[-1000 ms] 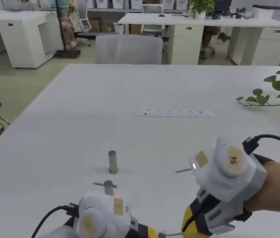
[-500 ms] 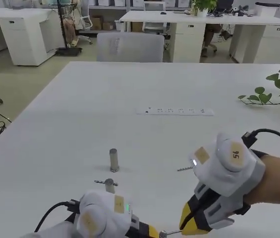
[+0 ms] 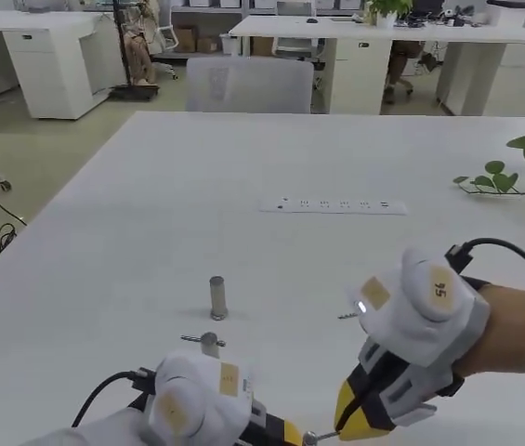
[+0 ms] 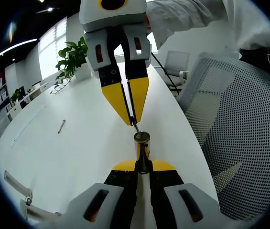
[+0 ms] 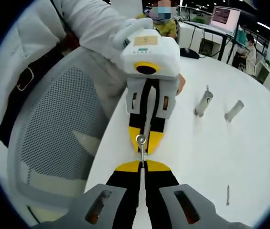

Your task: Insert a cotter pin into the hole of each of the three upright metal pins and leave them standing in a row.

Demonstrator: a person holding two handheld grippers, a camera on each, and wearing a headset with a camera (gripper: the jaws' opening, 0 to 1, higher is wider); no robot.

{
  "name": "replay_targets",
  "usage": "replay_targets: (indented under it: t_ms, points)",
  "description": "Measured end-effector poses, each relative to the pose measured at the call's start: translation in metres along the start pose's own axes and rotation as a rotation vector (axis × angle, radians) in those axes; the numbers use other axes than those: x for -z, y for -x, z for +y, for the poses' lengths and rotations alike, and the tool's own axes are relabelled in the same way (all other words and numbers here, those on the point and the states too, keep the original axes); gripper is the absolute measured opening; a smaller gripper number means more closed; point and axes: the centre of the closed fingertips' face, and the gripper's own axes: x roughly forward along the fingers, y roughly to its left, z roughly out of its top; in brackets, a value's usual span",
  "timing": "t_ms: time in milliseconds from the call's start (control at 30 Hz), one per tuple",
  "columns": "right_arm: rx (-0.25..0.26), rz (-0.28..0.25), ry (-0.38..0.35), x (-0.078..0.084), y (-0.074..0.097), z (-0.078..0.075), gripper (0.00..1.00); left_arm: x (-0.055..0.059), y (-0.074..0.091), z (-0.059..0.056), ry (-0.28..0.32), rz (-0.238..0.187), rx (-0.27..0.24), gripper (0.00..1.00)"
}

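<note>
My left gripper is shut on a short metal pin low at the table's near edge. Opposite it, my right gripper is shut on a thin cotter pin, whose tip touches the held pin's upper end. Farther out, a bare metal pin stands upright. Nearer, a second upright pin has a cotter pin through it. A loose cotter pin lies on the table to the right.
The white table carries a white power strip at mid-depth, and plant leaves reach in at the right. A grey chair stands at the far edge. A mesh chair sits behind the near edge.
Both grippers keep their hold, with the cotter pin's tip at the held pin's end. The head view has tilted slightly; the standing pins have not moved.
</note>
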Motion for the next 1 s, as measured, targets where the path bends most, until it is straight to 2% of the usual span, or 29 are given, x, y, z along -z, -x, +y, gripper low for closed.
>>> replay_targets:
  t_ms: [100, 300, 467, 567, 867, 1000]
  points:
    - [-0.002, 0.003, 0.006, -0.0001, -0.0001, 0.0001, 0.03, 0.0, 0.0001, -0.0002, 0.0, 0.0, -0.001, 0.07]
    - [0.003, 0.028, 0.063, -0.0006, -0.0005, -0.0004, 0.03, -0.0001, 0.0, -0.0001, -0.001, 0.004, 0.001, 0.07]
    - [-0.007, 0.03, 0.028, -0.0001, -0.0004, -0.0003, 0.04, -0.0001, 0.0001, 0.0, 0.01, 0.006, -0.001, 0.07]
    - [-0.019, 0.026, -0.044, -0.0004, 0.0008, 0.0013, 0.04, -0.0001, 0.0001, -0.0002, 0.016, 0.007, -0.003, 0.07]
    - [-0.021, 0.031, -0.052, -0.0013, -0.0004, 0.0018, 0.04, 0.0001, 0.0002, -0.0006, 0.018, 0.012, -0.007, 0.07]
    - [-0.031, 0.03, -0.09, -0.0011, -0.0004, 0.0027, 0.04, 0.0, 0.0002, -0.001, 0.027, 0.012, -0.009, 0.07]
